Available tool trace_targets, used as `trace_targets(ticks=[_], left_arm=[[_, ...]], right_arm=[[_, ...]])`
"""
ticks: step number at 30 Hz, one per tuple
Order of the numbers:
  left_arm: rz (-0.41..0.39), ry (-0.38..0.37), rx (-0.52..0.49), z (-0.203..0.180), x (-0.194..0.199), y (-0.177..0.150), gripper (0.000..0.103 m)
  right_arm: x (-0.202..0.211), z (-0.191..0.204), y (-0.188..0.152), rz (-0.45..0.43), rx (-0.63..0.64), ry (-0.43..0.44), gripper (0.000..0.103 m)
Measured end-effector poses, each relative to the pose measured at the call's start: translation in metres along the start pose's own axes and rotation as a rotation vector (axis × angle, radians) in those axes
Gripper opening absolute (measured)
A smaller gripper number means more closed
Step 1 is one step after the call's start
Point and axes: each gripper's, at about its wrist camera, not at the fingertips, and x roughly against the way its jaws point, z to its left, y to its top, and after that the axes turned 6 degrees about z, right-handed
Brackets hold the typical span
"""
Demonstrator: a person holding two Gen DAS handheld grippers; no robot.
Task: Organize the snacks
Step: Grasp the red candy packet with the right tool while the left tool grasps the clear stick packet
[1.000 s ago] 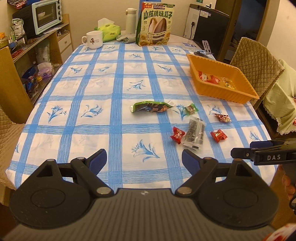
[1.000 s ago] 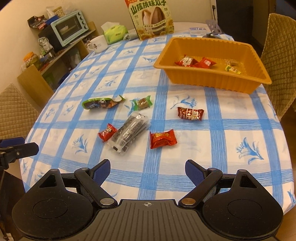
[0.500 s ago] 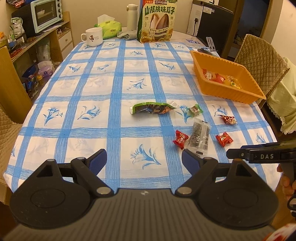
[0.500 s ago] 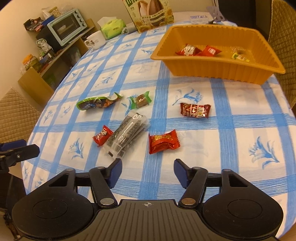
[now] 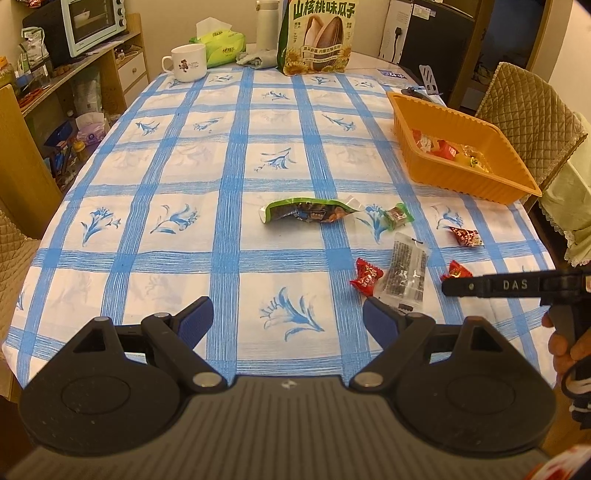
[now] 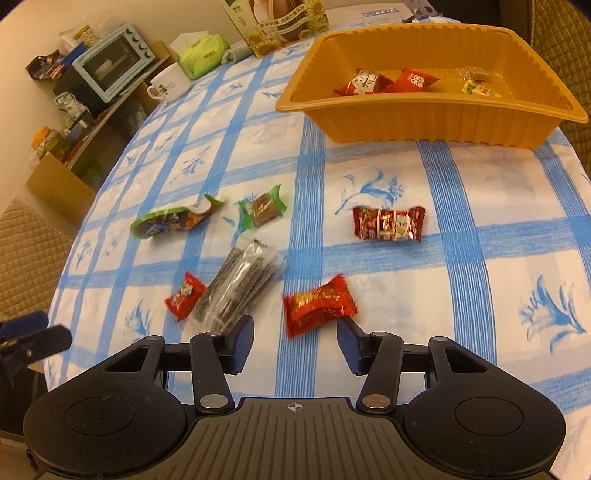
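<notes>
Loose snacks lie on the blue-checked tablecloth: a red candy (image 6: 319, 310), a clear packet of dark sticks (image 6: 238, 288), a small red candy (image 6: 184, 299), a dark red candy (image 6: 388, 223), a small green candy (image 6: 262, 210) and a long green packet (image 6: 173, 221). The orange tray (image 6: 424, 122) at the far right holds several wrapped candies. My right gripper (image 6: 295, 332) hovers low over the red candy. Its jaws are closing, and the candy's near edge sits between the tips, untouched. My left gripper (image 5: 288, 317) stands wide open over bare cloth, left of the small red candy (image 5: 365, 277).
At the table's far end stand a white mug (image 5: 188, 62), a green tissue pack (image 5: 221, 46), a white flask (image 5: 266, 22) and a big sunflower-seed bag (image 5: 317, 37). A shelf with a toaster oven (image 5: 92, 24) lines the left wall. A quilted chair (image 5: 532, 110) stands behind the tray.
My right gripper has moved forward and down to the red candy, and its jaws have narrowed. The left gripper has drifted slightly forward, still wide open.
</notes>
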Motion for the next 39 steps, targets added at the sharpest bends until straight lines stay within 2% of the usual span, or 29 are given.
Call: trace_targets(ticks=[5,15,17,21,29,37,39], left_arm=[[0.005,0.005,0.005,0.0,-0.002,0.0,0.087],[0.012,0.012,0.011,-0.002,-0.005,0.0,0.087],[0.013,0.009,0.007,-0.004,-0.006,0.0,0.087],[0.012,-0.001,-0.013,-0.011,-0.008,0.001,0.086],[0.014,-0.054,-0.107,-0.04,-0.019,0.004,0.075],[0.003,-0.121,-0.264,-0.084,-0.038,0.011,0.062],[0.007,-0.128,-0.298,-0.094,-0.045,0.013,0.056]], right_arm=[[-0.007,0.004,0.009,-0.013,0.032,-0.028,0.045],[-0.017,0.02,0.002,-0.028,0.22,-0.139,0.032],[-0.018,0.023,0.0,-0.032,0.262,-0.162,0.025],[-0.019,0.023,-0.005,-0.04,0.314,-0.167,0.022],[0.006,0.01,-0.002,-0.075,0.26,-0.131,0.021],[0.039,-0.012,0.001,-0.127,0.199,-0.12,0.021],[0.046,-0.019,0.001,-0.137,0.183,-0.124,0.021]])
